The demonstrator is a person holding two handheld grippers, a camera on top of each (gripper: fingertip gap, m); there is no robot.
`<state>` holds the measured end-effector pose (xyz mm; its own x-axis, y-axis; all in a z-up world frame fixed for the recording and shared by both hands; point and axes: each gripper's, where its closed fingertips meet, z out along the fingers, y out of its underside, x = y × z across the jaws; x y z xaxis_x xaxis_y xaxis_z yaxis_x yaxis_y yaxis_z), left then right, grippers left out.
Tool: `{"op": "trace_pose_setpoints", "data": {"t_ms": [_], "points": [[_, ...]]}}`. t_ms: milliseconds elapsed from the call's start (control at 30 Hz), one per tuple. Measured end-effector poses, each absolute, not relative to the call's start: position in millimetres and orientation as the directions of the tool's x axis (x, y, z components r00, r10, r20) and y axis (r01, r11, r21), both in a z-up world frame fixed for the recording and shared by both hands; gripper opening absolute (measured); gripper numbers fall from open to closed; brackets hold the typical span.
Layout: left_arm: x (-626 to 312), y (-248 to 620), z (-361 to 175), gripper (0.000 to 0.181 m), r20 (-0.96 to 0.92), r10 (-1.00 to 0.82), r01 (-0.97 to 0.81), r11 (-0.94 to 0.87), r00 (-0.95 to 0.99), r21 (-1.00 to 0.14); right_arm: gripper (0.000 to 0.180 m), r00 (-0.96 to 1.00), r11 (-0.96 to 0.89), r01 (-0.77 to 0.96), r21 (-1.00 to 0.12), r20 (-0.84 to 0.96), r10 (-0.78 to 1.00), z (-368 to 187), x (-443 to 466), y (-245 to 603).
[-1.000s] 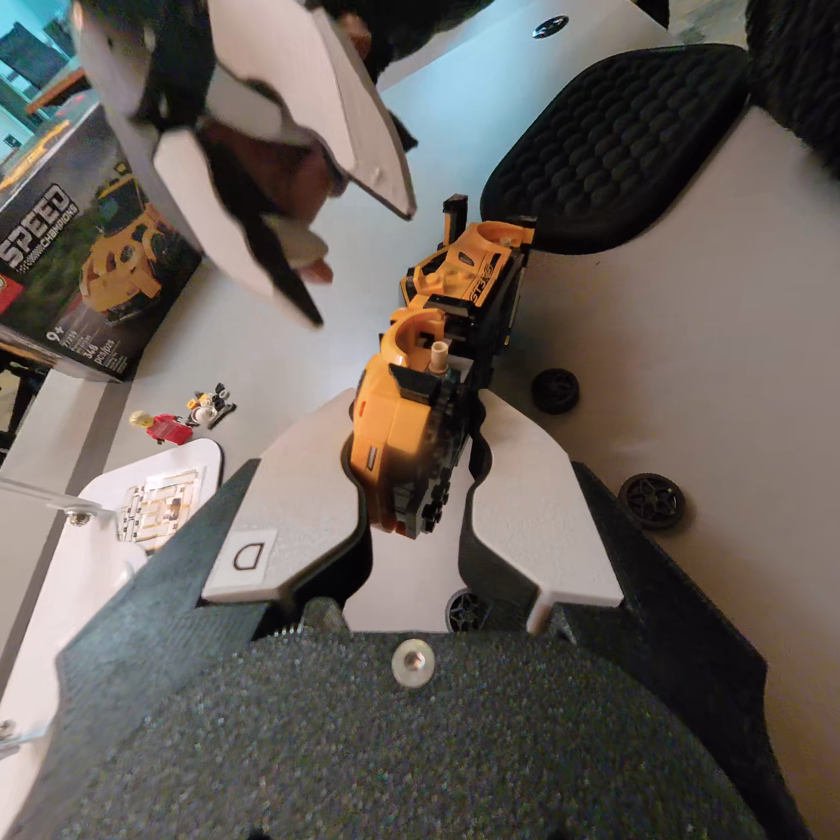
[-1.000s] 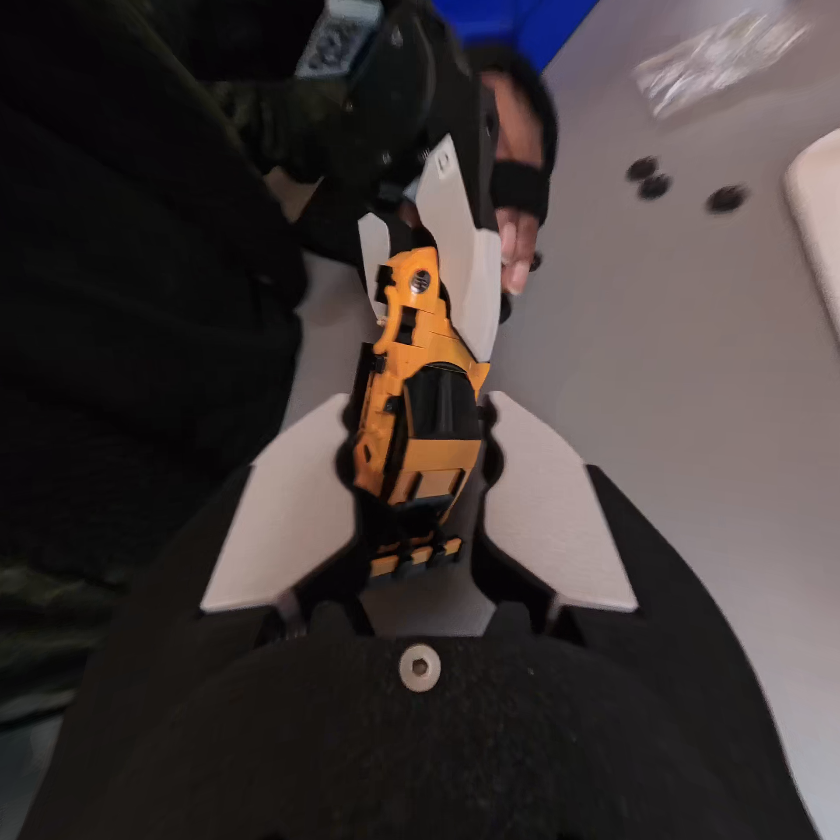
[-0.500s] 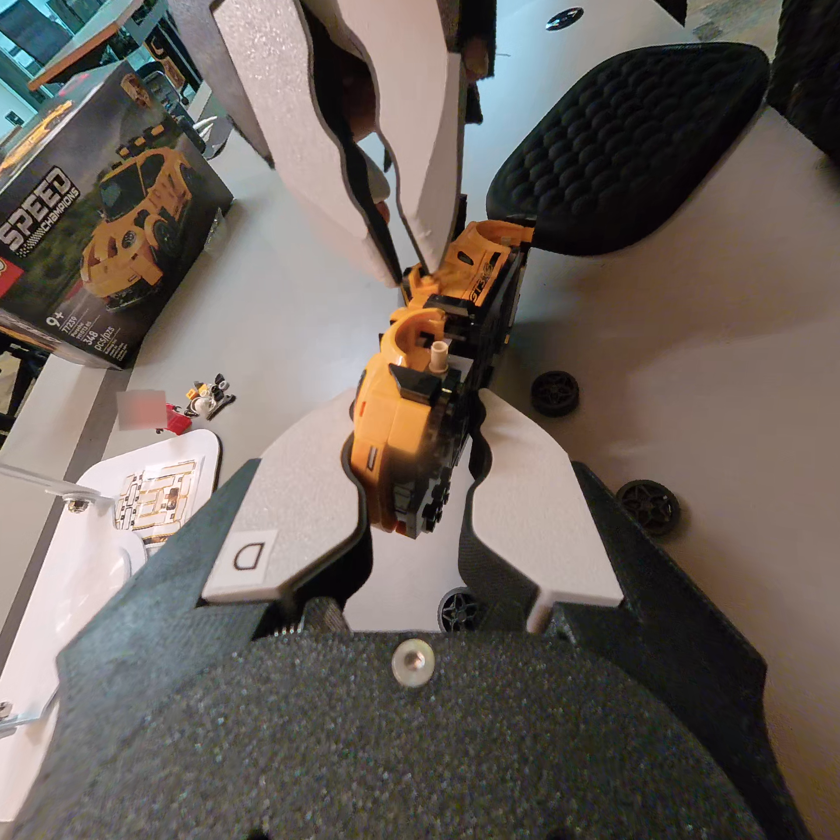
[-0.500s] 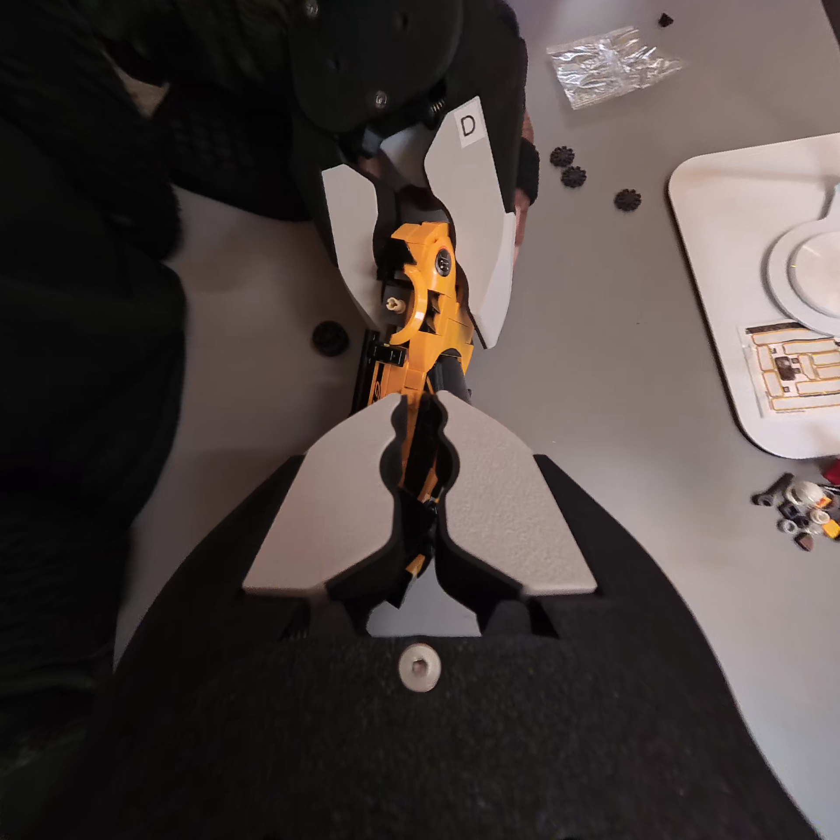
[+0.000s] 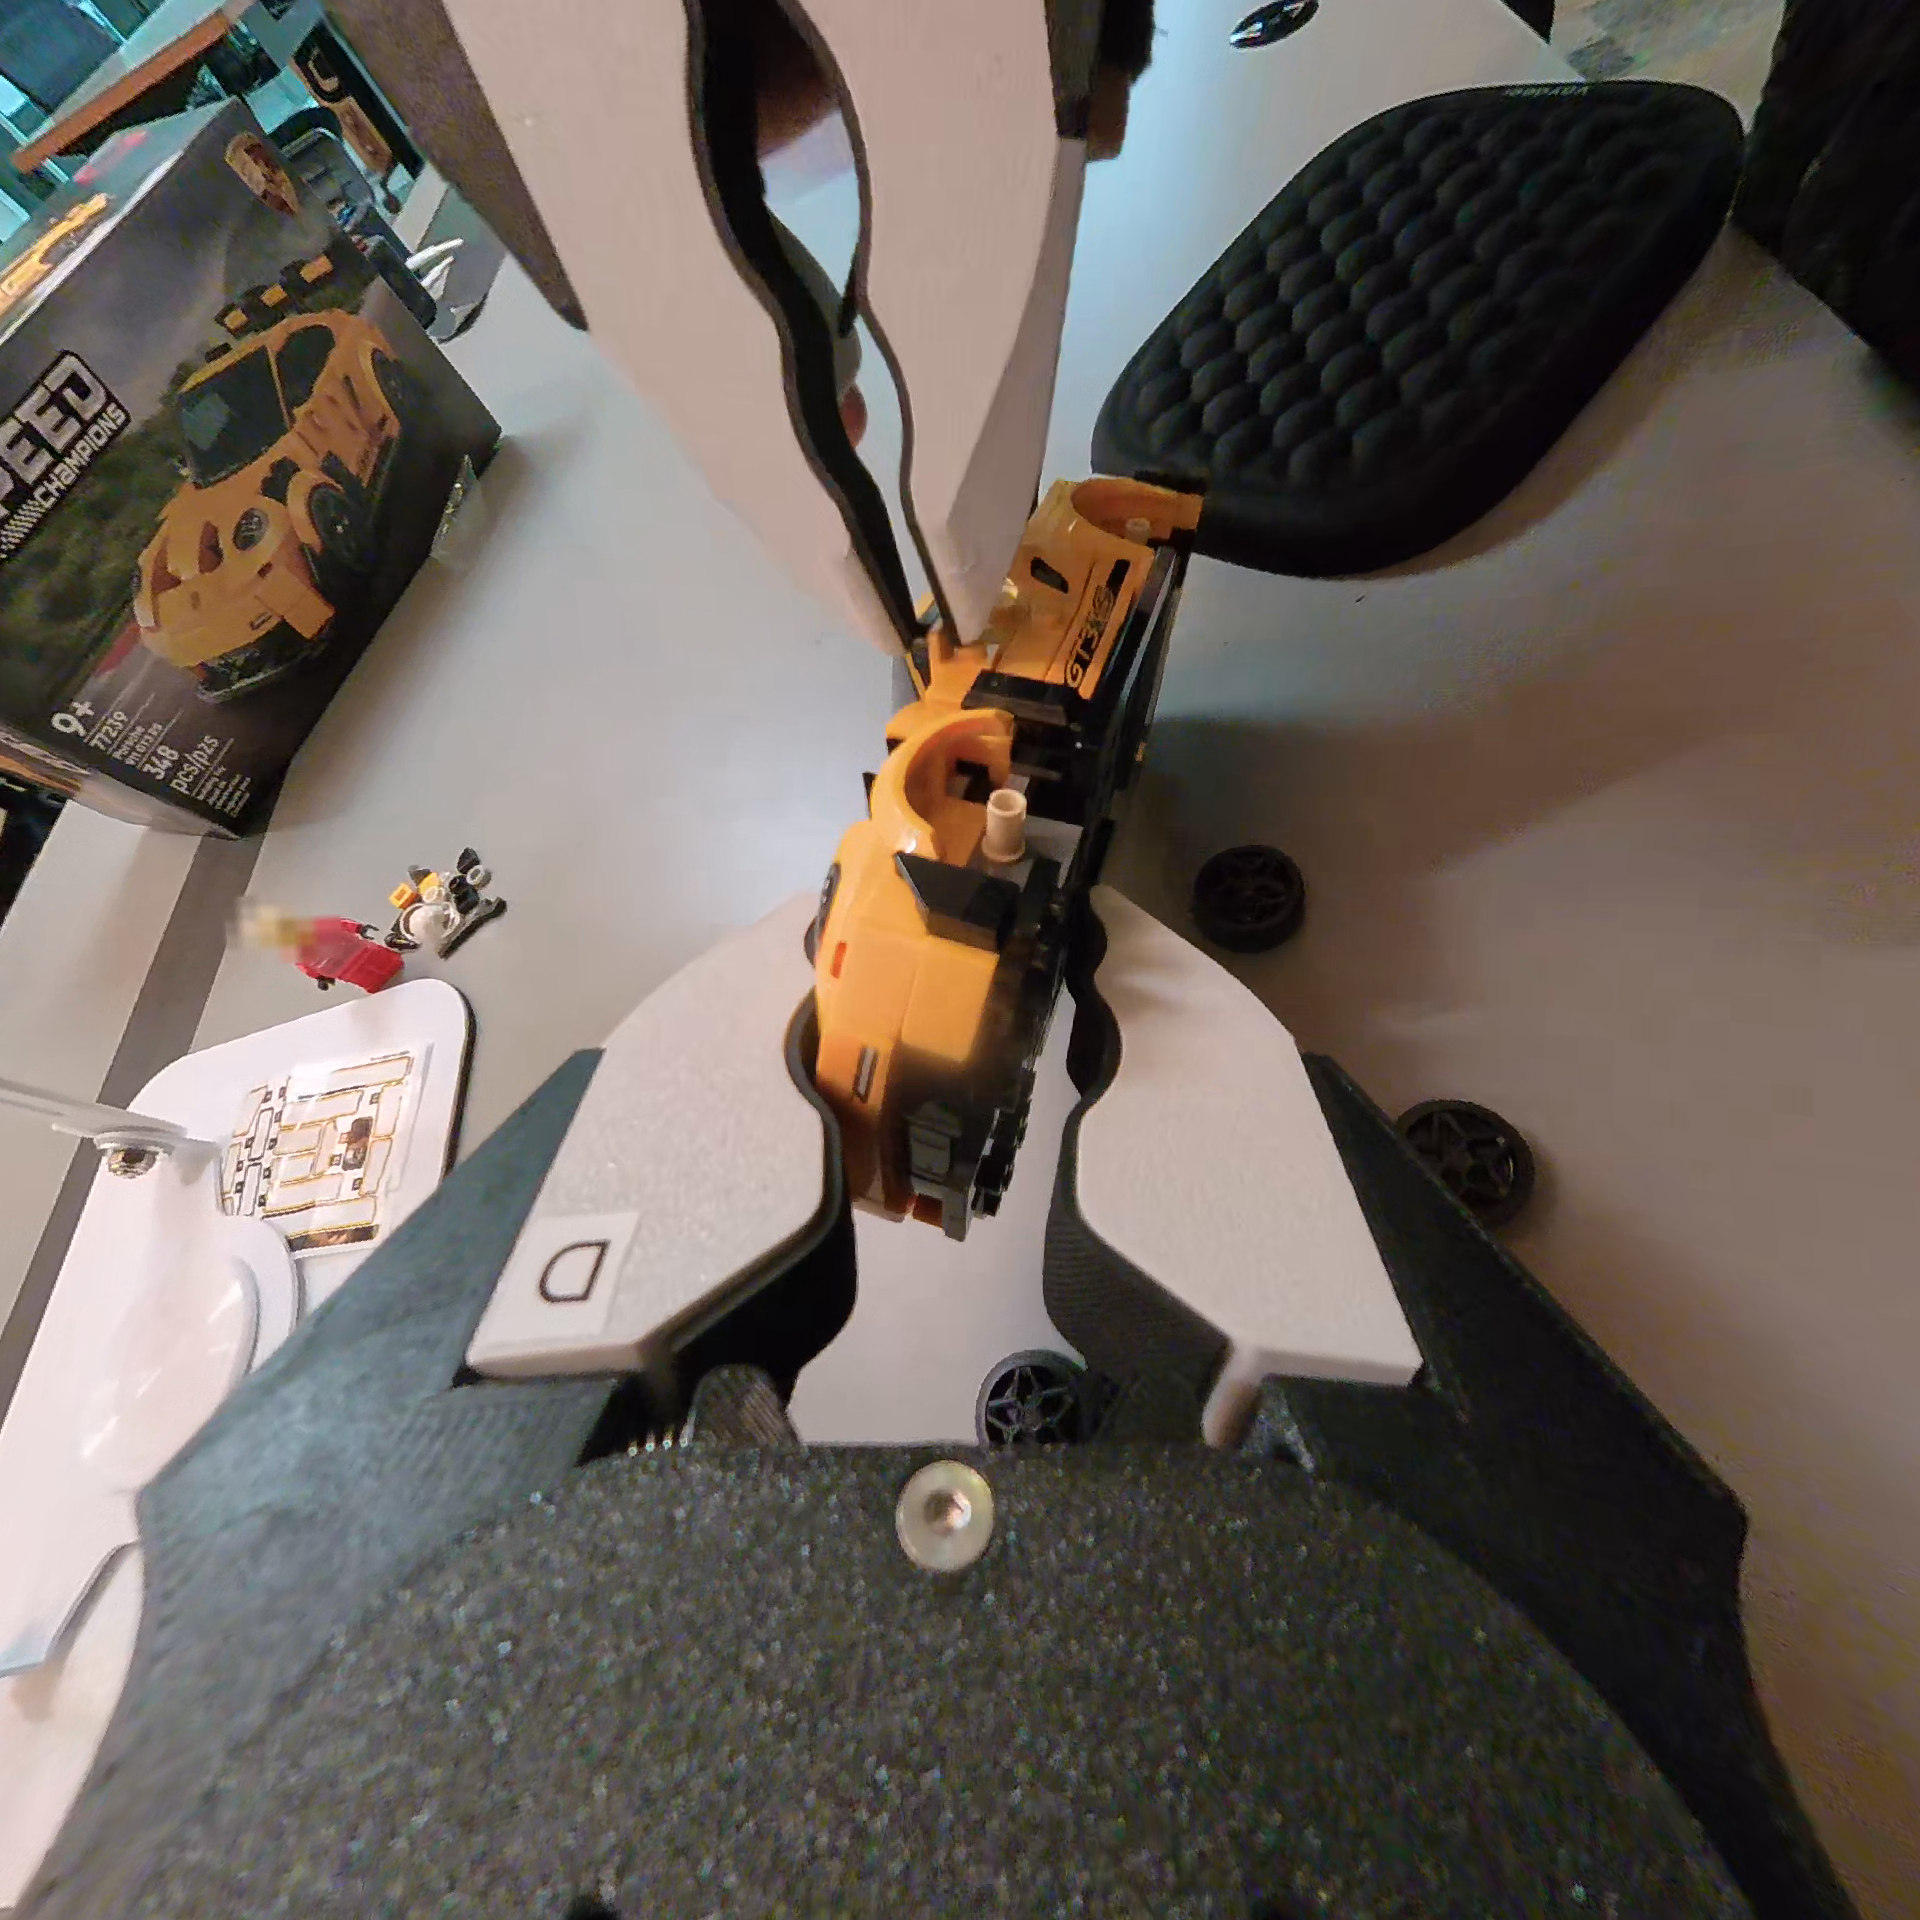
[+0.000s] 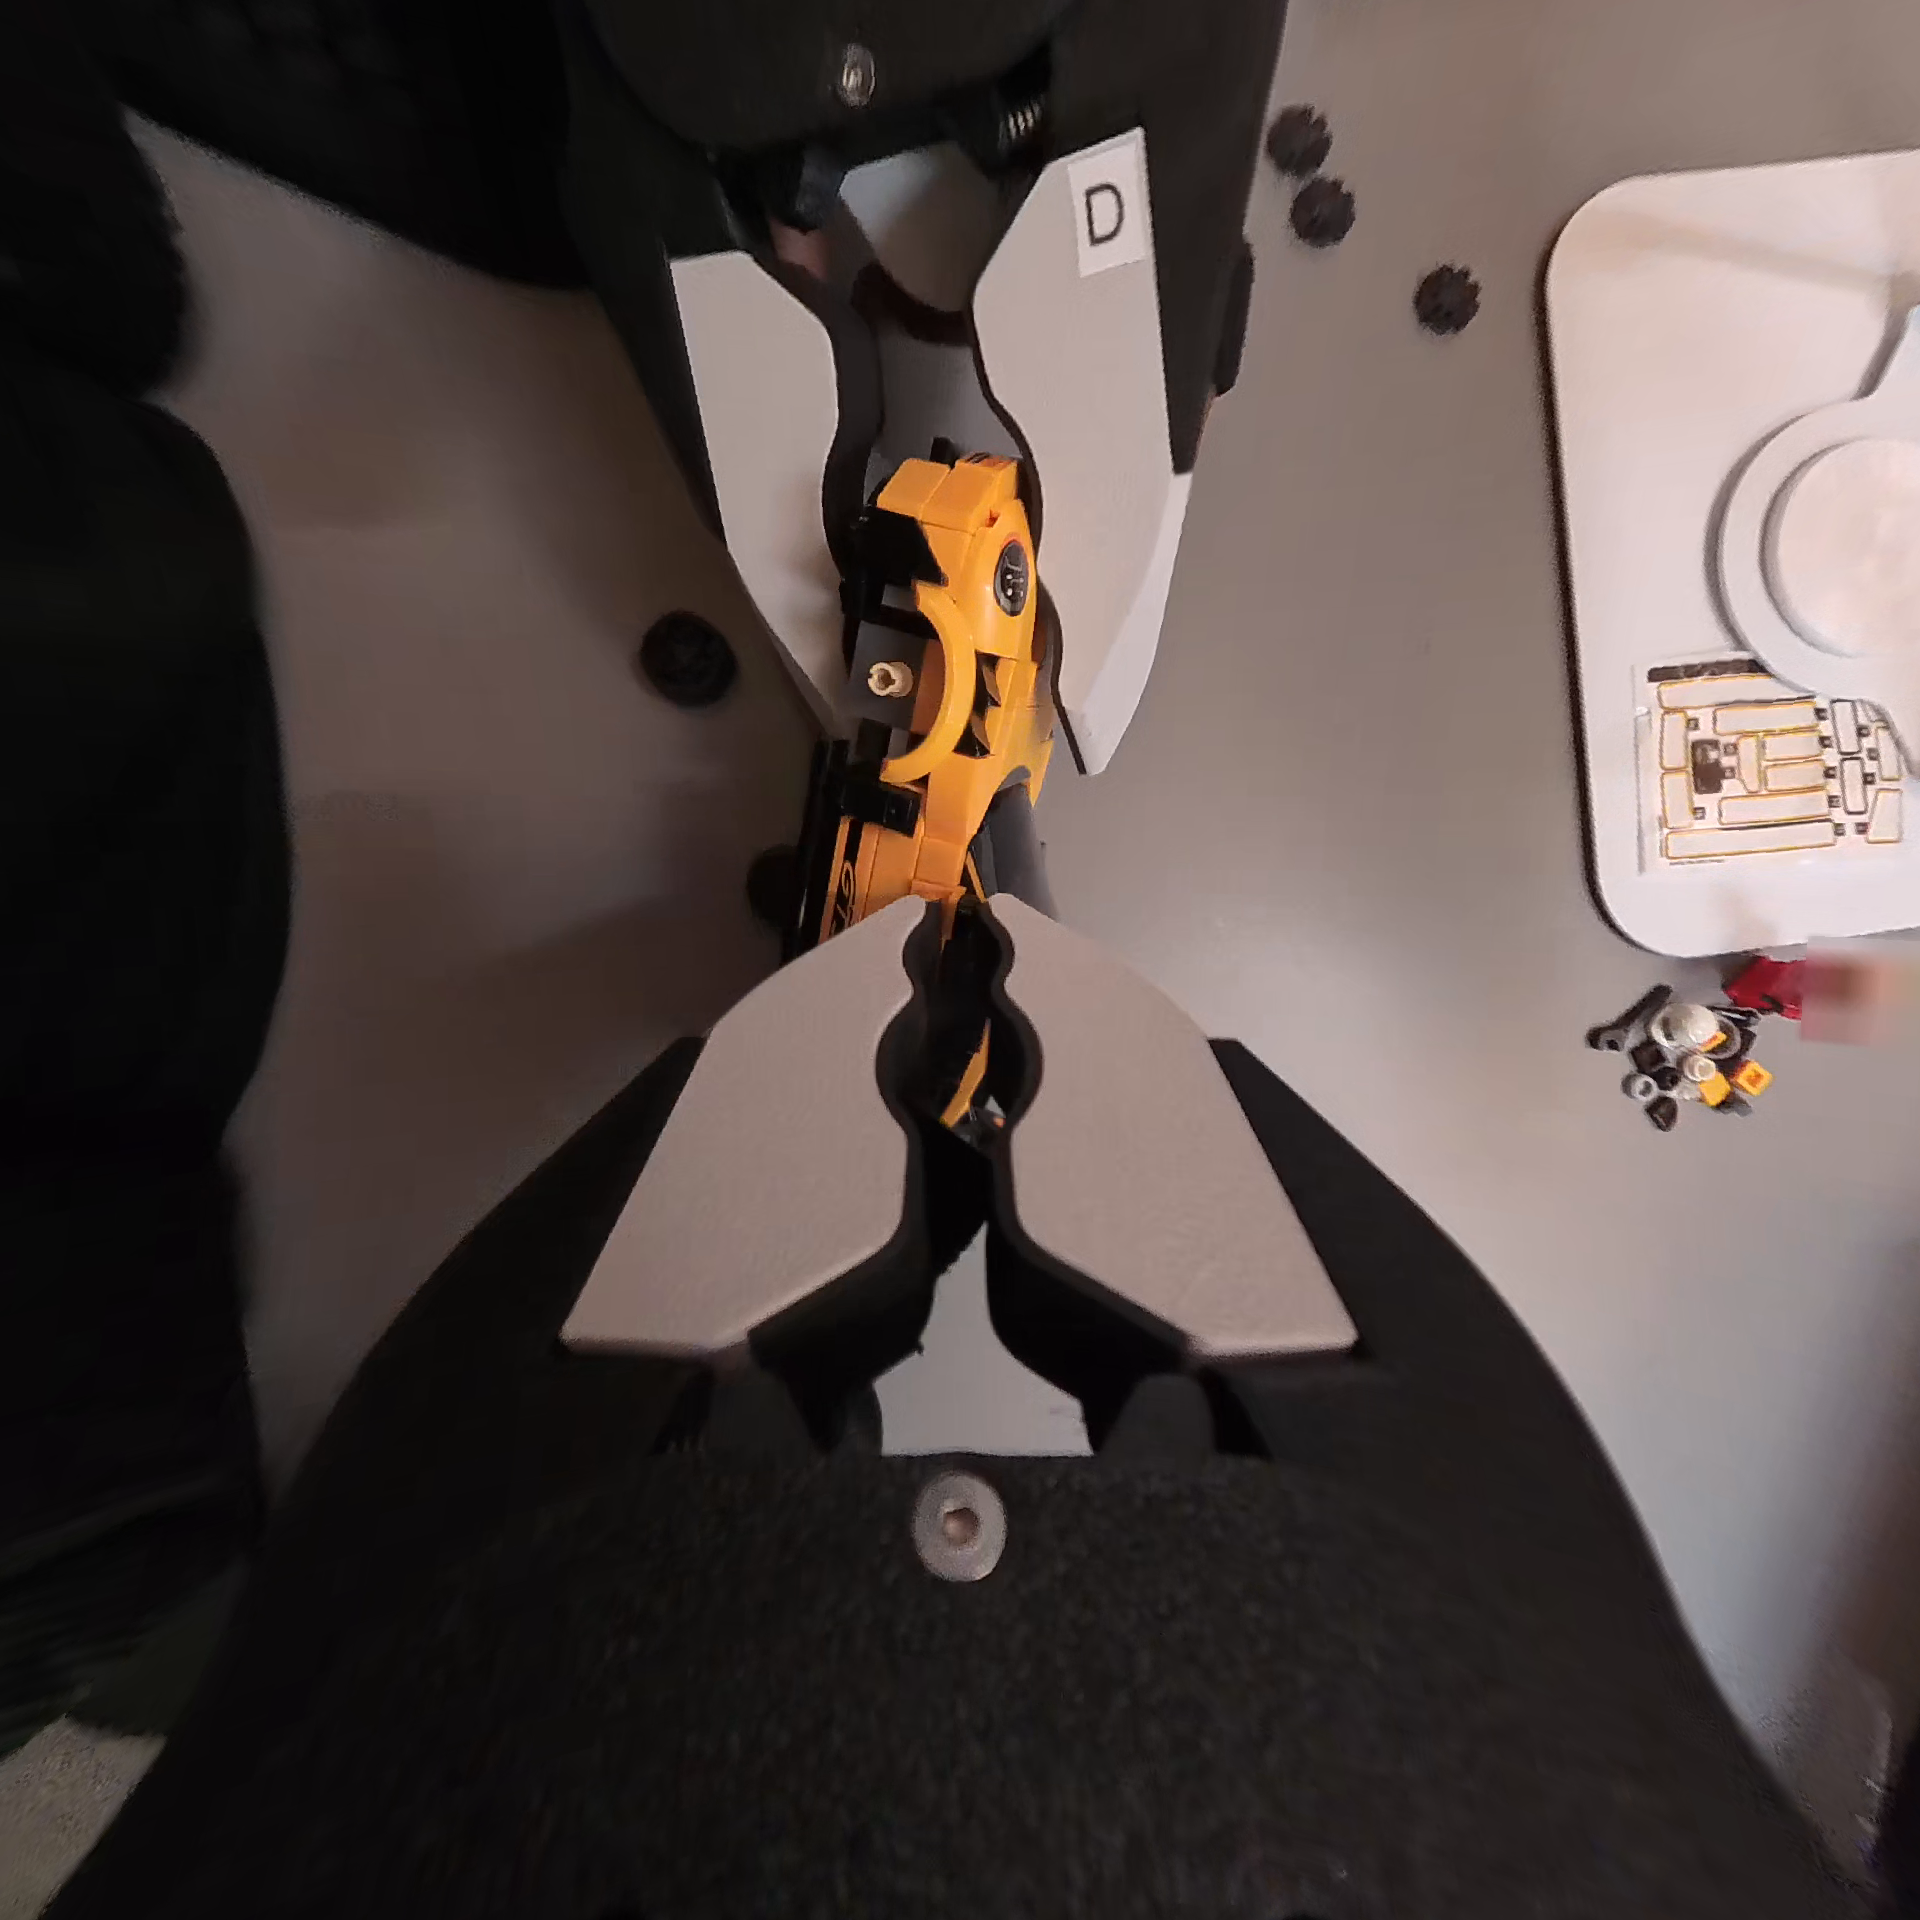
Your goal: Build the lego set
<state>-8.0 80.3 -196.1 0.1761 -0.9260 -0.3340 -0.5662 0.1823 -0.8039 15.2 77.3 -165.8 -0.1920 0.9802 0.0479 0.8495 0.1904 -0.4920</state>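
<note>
The orange and black lego car lies on its side on the grey table, with a tan axle pin pointing up and no wheel on it. My left gripper is shut on the car's front end. My right gripper reaches in from the far side, its fingertips pinched on the car's upper edge near the middle. In the right wrist view, the right gripper is closed on a thin part of the car, and the left gripper holds the far end.
Loose black wheels lie beside the car. The set's box, a small parts pile and a white tray with a sticker sheet are on the left. A black textured pad lies beyond. My hands' fingertips stand some 4 centimetres from each other.
My right gripper has come down from up and to the left onto the car, and its fingers have closed from wide open to nearly together. The left gripper and car have stayed in place.
</note>
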Motion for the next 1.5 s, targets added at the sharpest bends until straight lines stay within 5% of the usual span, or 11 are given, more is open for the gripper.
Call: {"op": "trace_pose_setpoints", "data": {"t_ms": [267,633,833,967,1100,1233,1367,1500], "points": [[-8.9,82.2,-202.6,0.041,-0.286,-0.939,-0.554,0.137,0.192,-0.821,0.005,-0.237,0.24,0.923,-0.3,0.047,0.97,-170.7,13.0,80.3],[-10.0,82.0,-203.8,0.041,-0.291,-0.938,-0.552,0.143,0.189,-0.821,0.005,-0.153,0.17,0.906,-0.387,0.074,0.985,-170.0,11.5,78.0],[-10.1,81.4,-204.0,0.041,-0.319,-0.93,-0.556,0.17,0.182,-0.814,0.029,-0.09,0.1,0.846,-0.523,0.045,0.995,-161.4,29.8,75.6],[-12.5,83.9,-208.9,0.039,-0.385,-0.906,-0.591,0.215,0.177,-0.777,0.07,0.017,0.02,0.812,-0.584,0.058,0.998,-177.0,40.3,67.0],[-11.1,84.7,-207.8,0.038,-0.441,-0.881,-0.605,0.26,0.171,-0.753,0.081,0.092,0.112,0.825,-0.554,0.326,0.941,-199.4,39.2,72.2],[-8.7,86.2,-204.4,0.037,-0.571,-0.808,-0.639,0.362,0.148,-0.679,0.052,0.077,0.273,0.831,-0.485,0.586,0.806,-203.7,37.4,83.7],[-11.4,97.9,-207.7,0.037,-0.729,-0.676,-0.723,0.449,0.11,-0.526,0.051,0.061,0.378,0.845,-0.378,0.77,0.635,-206.2,38.3,100.1],[-17.9,107.0,-214.5,0.046,-0.659,-0.736,-0.749,0.347,0.156,-0.565,0.051,0.048,0.413,0.852,-0.321,0.835,0.549,-209.1,37.6,117.1]]}}
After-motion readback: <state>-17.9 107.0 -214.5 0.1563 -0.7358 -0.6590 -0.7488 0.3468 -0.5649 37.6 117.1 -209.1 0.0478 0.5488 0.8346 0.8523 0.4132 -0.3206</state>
